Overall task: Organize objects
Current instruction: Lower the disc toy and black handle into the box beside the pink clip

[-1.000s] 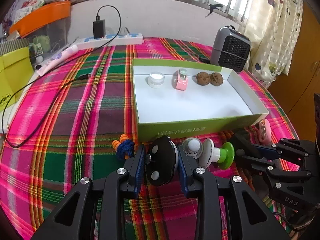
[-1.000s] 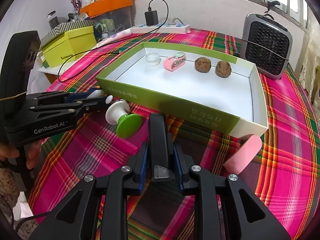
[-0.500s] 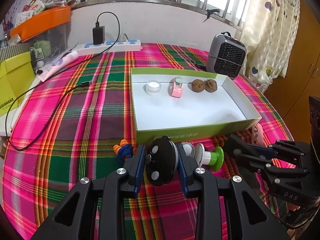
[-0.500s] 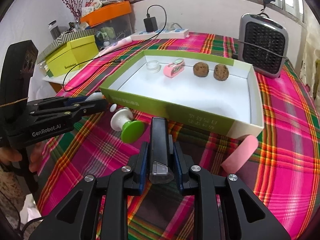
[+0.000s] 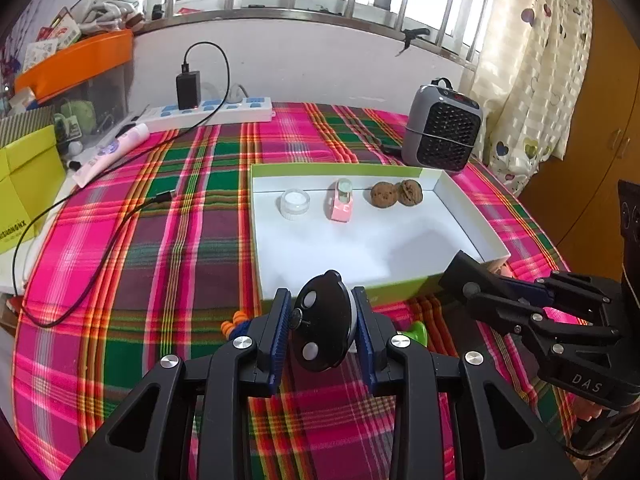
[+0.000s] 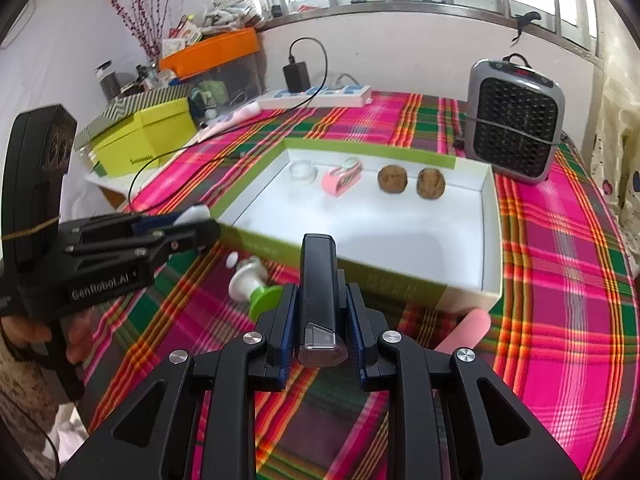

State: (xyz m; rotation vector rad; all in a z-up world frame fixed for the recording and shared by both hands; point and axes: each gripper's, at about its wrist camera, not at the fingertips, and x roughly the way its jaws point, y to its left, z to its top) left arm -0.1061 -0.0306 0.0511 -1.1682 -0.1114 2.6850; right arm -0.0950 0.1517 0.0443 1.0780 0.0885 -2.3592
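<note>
Ahead of my left tongs [image 5: 320, 322] the tray's [image 5: 476, 222] near half lies bare; the tub [image 5: 295, 202], pink clip [image 5: 341, 205] and two walnuts [image 5: 396, 194] crowd its far wall. My right tongs [image 6: 320, 320] face its green front wall (the heater [image 6: 516, 120] stands beyond).

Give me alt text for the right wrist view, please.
The right gripper is shut on a black rectangular bar-shaped device, held above the pink plaid tablecloth just short of the green-walled white tray. The tray holds a small clear jar, a pink tape dispenser and two brown walnuts.
</note>
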